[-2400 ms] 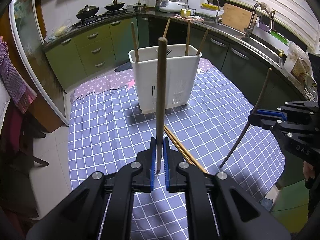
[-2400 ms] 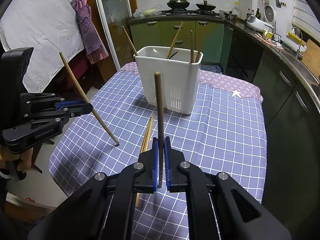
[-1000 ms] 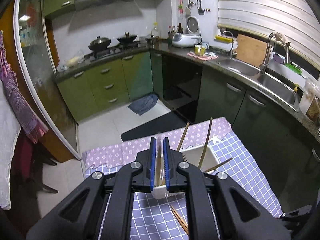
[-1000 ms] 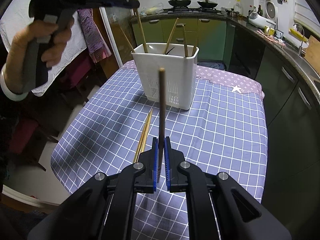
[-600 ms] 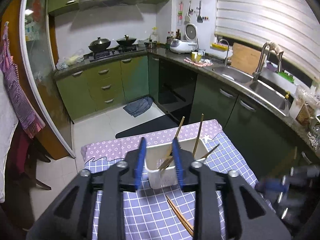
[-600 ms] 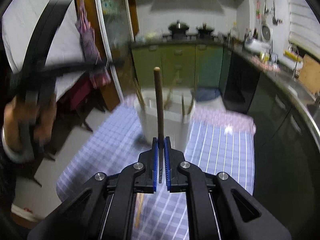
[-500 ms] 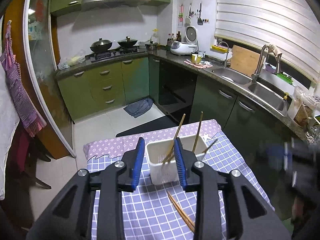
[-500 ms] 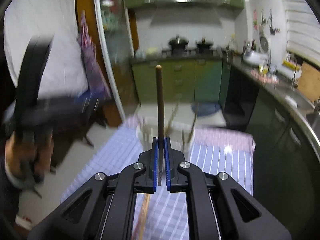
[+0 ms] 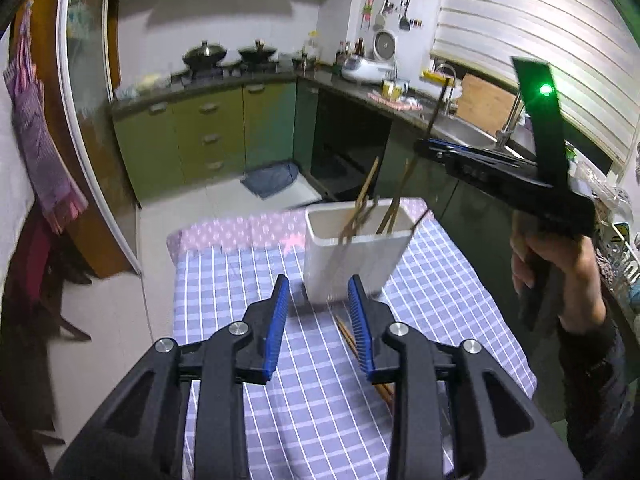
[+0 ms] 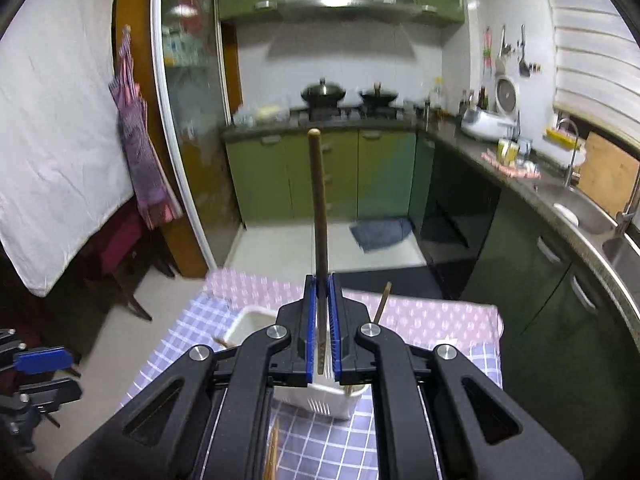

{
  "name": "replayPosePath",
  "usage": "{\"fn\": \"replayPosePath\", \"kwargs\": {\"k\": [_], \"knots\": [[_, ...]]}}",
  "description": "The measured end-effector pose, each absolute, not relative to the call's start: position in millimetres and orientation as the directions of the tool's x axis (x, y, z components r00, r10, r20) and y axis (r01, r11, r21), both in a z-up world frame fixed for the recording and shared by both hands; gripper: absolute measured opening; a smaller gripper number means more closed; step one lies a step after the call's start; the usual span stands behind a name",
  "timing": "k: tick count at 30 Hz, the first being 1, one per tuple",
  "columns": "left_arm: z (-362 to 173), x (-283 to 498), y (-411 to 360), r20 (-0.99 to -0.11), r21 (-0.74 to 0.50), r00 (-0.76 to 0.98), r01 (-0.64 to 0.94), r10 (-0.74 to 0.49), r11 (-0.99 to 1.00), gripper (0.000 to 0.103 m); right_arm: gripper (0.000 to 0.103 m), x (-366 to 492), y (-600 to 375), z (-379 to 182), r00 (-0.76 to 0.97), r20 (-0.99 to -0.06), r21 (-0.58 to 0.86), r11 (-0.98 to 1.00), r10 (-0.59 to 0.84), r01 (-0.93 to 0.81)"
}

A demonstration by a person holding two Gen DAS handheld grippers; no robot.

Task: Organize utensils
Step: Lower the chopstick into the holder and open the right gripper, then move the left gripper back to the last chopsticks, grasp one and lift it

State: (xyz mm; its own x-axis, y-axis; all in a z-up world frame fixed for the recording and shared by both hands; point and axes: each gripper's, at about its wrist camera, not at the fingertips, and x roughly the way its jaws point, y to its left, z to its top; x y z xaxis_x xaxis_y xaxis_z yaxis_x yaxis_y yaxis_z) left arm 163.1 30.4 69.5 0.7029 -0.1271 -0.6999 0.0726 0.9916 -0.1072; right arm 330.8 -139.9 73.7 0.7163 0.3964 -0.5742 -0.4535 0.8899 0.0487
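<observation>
While my right gripper (image 10: 320,320) stays clenched on a dark chopstick (image 10: 318,208) held upright above the white utensil holder (image 9: 352,256) on the checked tablecloth (image 9: 240,280), my left gripper (image 9: 320,320) hangs released and empty, two chopsticks (image 9: 352,340) lying below it.

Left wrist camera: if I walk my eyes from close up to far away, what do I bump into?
left gripper → chopsticks on the cloth → white utensil holder → blue floor mat → green cabinets → woks on the stove
</observation>
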Motion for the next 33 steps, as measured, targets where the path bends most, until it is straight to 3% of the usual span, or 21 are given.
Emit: {"fn": "replayPosePath", "kwargs": {"k": [2, 5, 11, 14, 19, 26, 33], "knots": [[62.3, 163.5, 34.2, -0.72, -0.134, 0.678, 0.067, -0.144, 0.989, 0.029, 0.007, 336.2, -136.4, 64.0, 0.701, -0.599, 0.049, 0.891, 0.388, -0.451], [54.7, 163.6, 31.9, -0.738, -0.136, 0.659, 0.066, -0.145, 0.989, 0.029, 0.017, 337.6, -136.4, 57.9, 0.688, -0.61, 0.055, 0.887, 0.393, -0.458], [38.8, 166.7, 17.2, -0.766, -0.118, 0.626, 0.092, -0.15, 0.989, 0.039, 0.019, 293.9, -151.7, 91.2, 0.71, -0.536, 0.069, 0.862, 0.456, -0.502], [18.9, 173.2, 5.4, -0.8, -0.115, 0.58, 0.098, -0.151, 0.989, 0.039, 0.032, 256.6, -167.8, 101.5, 0.709, -0.512, 0.056, 0.842, 0.485, -0.536], [-33.9, 192.5, -11.3, -0.895, -0.155, 0.413, 0.069, -0.17, 0.985, 0.038, 0.034, 216.2, -193.9, 56.0, 0.631, -0.631, 0.013, 0.82, 0.451, -0.572], [-97.7, 227.1, -23.0, -0.962, -0.204, 0.202, -0.074, -0.185, 0.976, 0.037, 0.034, 238.7, -225.0, -46.8, 0.468, -0.833, 0.011, 0.853, 0.296, -0.521], [-126.2, 250.9, -39.2, -0.984, -0.149, 0.117, -0.137, -0.134, 0.979, 0.03, 0.034, 256.1, -256.2, -78.7, 0.42, -0.864, 0.05, 0.879, 0.277, -0.475]]}}
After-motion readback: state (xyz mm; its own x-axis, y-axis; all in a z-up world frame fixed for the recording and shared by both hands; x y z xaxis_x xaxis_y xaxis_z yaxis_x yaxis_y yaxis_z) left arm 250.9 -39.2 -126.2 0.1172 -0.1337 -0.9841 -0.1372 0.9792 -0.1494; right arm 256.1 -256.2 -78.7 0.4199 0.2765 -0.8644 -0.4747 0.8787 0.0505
